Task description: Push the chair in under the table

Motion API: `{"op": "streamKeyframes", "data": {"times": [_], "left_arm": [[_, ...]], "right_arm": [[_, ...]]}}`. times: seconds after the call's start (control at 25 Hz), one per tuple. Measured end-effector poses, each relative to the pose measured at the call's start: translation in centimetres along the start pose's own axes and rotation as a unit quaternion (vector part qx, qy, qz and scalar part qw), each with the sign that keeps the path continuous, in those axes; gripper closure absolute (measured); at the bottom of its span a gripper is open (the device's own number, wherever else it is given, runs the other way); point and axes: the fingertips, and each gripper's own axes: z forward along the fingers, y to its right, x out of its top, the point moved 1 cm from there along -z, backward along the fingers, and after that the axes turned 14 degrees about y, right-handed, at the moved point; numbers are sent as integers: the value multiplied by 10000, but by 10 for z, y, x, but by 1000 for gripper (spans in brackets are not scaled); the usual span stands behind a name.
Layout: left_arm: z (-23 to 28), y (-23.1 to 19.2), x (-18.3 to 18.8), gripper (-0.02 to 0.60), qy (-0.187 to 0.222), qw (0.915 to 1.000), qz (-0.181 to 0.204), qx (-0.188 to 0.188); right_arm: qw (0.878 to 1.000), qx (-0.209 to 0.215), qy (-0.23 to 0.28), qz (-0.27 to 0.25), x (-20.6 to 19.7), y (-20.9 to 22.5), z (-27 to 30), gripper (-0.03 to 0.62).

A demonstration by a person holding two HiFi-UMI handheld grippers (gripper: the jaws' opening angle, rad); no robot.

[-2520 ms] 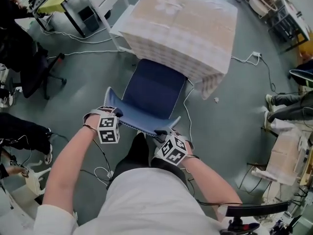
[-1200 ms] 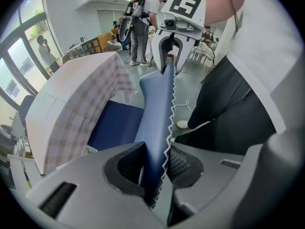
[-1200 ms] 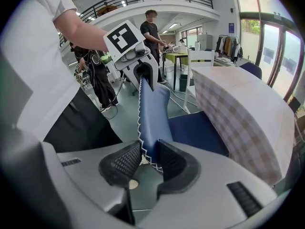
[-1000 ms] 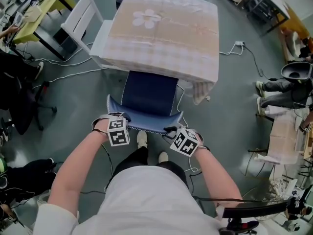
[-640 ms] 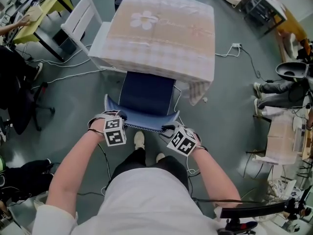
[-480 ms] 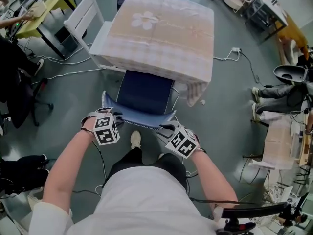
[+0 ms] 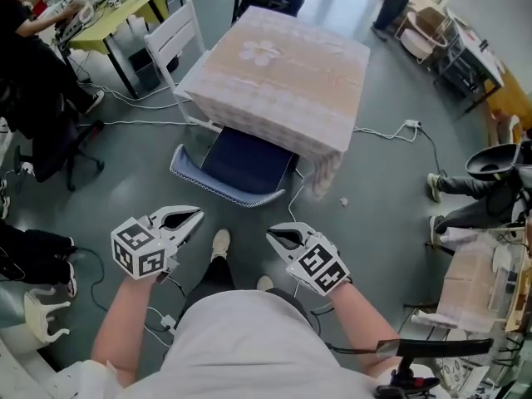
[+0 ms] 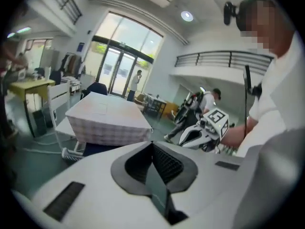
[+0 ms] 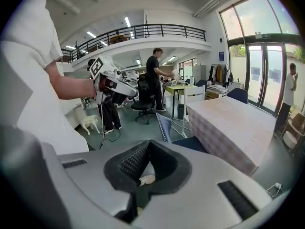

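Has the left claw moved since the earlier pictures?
Yes. The left claw has come off the backrest of the blue chair and drawn back; floor now shows between them. Its jaws have just closed, empty.

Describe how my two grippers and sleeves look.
The left gripper and right gripper are white moulded shells, dark ribbed pads inside curved jaws. Each bears a white cube printed with black square markers. The person wears a white short-sleeved shirt and dark trousers.

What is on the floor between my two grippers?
The head view shows the person's light shoe between the left gripper and the right gripper, on grey floor; the chair stands beyond them, untouched.
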Motion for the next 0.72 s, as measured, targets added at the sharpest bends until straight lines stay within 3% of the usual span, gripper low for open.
{"op": "streamKeyframes", "data": {"times": [0.08,0.16,0.4,0.72], "left_arm": [[-10,33,-9,571,347,9982,-470,147],[-18,65,-21,571,457,9968,-609,250],[-45,126,-48,571,351,9972,-467,474],[-42,150,-59,571,264,9974,-494,454]], "right_arm": [[9998,105,169,-52,5,-16,-22,580],[9992,205,318,-122,9,-32,-41,580],[9973,489,482,-279,19,-77,-74,580],[9958,509,658,-375,28,-93,-90,580]]}}
